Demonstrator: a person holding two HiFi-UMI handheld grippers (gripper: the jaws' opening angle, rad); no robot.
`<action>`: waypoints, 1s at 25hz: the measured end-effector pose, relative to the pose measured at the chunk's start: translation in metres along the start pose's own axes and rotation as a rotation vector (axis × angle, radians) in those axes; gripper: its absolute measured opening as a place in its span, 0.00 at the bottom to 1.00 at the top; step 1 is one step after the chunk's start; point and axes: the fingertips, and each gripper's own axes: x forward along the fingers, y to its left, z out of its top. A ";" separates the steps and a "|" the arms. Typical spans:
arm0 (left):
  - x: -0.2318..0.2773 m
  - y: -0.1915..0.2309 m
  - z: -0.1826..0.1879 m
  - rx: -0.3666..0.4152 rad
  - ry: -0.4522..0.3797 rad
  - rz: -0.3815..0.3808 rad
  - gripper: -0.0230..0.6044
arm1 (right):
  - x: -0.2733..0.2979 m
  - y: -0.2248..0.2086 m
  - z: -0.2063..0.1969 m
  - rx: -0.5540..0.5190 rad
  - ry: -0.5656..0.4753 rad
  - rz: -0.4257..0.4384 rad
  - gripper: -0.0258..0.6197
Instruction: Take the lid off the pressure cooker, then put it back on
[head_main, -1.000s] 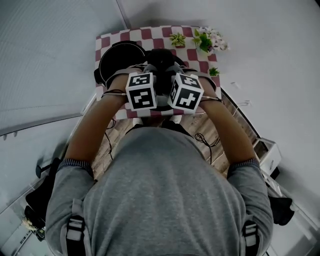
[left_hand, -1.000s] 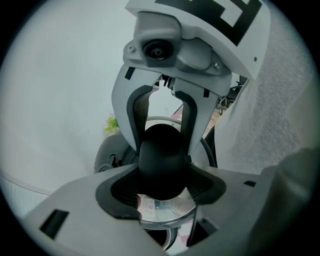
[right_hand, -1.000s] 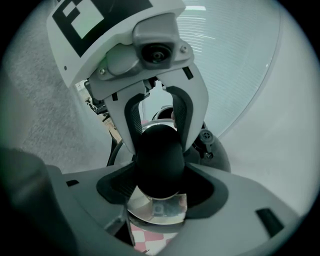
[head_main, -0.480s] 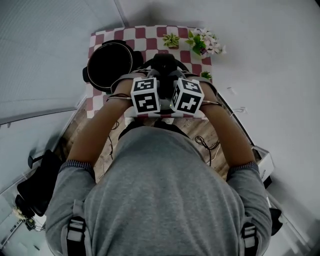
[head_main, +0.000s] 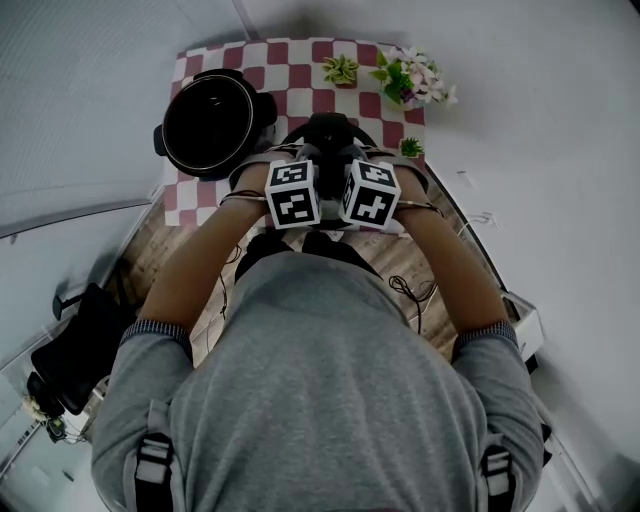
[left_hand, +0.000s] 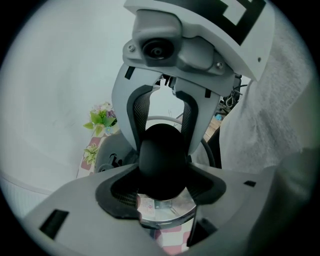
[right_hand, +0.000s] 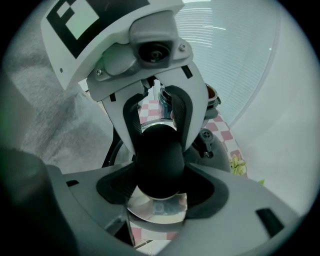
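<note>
Lid (head_main: 330, 132) is off the cooker, in the upper middle of the head view, at the near edge of the checked tablecloth (head_main: 300, 62). Both grippers meet on it from opposite sides.

The left gripper (left_hand: 161, 182) has its jaws partly apart and closed on the lid's round black knob (left_hand: 161, 159). The black pads press its sides. The right gripper (right_hand: 161, 180) grips the same knob from the far side, with its jaws spread to about the same width. Each gripper view shows the other gripper's body and camera straight ahead, above the knob. Below the knob in both views is a shiny metal part of the lid (left_hand: 167, 214) with a small label on it, and red and white checks show beneath that. Whether the lid rests on the cloth or hangs over it cannot be told.

The open pot (head_main: 212, 120) stands on the cloth at the upper left of the head view, well apart from the lid, with its dark inside facing up. Along the far edge of the cloth stand a small green plant (head_main: 340, 70) and a bunch of flowers (head_main: 412, 80). Another little plant (head_main: 410, 148) sits just right of the grippers.

The two marker cubes lie side by side in the centre. The person's bare forearms run down from them to a grey shirt (head_main: 320, 400) that fills the lower half of the frame.
</note>
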 end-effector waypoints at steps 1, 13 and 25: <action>0.004 0.000 -0.003 -0.004 0.004 -0.003 0.52 | 0.005 0.000 -0.002 -0.002 0.004 0.006 0.49; 0.066 0.001 -0.040 -0.028 0.042 -0.053 0.52 | 0.071 0.000 -0.024 0.017 0.018 0.074 0.49; 0.114 0.008 -0.057 -0.029 0.054 -0.099 0.52 | 0.115 -0.008 -0.049 0.057 0.030 0.112 0.49</action>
